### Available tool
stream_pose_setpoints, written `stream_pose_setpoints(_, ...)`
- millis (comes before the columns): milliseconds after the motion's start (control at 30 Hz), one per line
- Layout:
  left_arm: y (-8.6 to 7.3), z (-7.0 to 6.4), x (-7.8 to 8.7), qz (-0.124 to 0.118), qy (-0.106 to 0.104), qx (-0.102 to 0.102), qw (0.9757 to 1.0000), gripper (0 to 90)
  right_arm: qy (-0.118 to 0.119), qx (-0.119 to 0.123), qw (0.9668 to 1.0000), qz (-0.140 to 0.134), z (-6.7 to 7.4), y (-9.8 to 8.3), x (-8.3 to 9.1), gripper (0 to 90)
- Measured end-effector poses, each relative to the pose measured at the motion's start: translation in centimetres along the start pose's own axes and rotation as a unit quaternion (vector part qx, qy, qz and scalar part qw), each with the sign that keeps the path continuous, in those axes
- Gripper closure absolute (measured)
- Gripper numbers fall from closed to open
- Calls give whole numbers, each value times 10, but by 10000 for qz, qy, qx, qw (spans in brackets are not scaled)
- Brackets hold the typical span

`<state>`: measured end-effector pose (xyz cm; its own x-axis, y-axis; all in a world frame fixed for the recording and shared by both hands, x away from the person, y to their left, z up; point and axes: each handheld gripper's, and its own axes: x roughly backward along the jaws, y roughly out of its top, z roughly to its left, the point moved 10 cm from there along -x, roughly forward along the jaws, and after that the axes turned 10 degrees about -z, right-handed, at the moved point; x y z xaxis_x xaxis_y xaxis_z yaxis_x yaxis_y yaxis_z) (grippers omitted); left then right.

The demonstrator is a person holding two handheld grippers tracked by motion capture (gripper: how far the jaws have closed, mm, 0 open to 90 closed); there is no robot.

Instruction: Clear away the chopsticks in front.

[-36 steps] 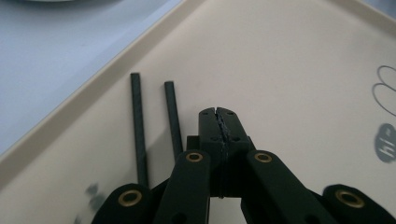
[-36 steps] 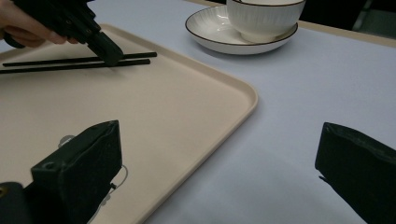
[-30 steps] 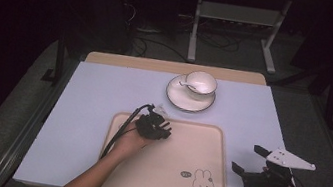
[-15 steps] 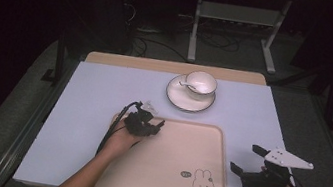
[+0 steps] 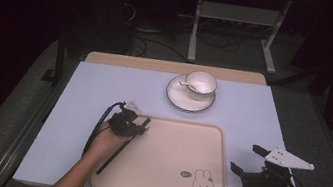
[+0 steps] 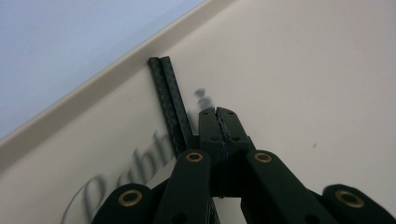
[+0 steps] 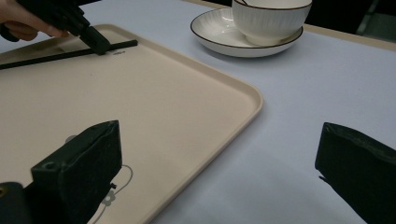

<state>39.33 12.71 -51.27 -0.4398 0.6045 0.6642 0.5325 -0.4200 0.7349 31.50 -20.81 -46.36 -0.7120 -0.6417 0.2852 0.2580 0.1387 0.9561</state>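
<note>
I count one tray (image 5: 169,160), one saucer (image 5: 189,99) with one cup (image 5: 200,82) on it, and a pair of black chopsticks (image 6: 169,98) lying side by side, touching each other.

My left claw (image 5: 141,126) is over the tray's left end, its jaws pressed together just beside the chopsticks; whether it pinches them I cannot tell. The sticks lie inside the tray along its left rim, over some printed lettering.

My right claw (image 5: 251,160) hangs over the blue mat (image 5: 94,87) just right of the tray, jaws spread wide with nothing between them.

A rabbit print (image 5: 202,182) marks the tray's near right corner. The saucer sits beyond the tray, well apart from both claws. Past the table stands a metal rack (image 5: 237,18).
</note>
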Motion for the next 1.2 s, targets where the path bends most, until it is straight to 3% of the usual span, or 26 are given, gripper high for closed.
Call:
stream_pose_setpoints(233,-15,15,21,-36,136,211,9997,896,-7,-28,10000,10,-1,-1,1,0)
stream_pose_setpoints(767,-41,27,52,-108,280,437,9986,896,-37,15,10000,28,-1,-1,0,0)
stream_pose_setpoints(1133,-41,25,54,-83,311,285,9991,866,-55,23,10000,49,-1,-2,1,0)
stream_pose_setpoints(1200,-36,23,57,-228,303,272,9989,820,-50,28,10000,37,-1,-1,1,1)
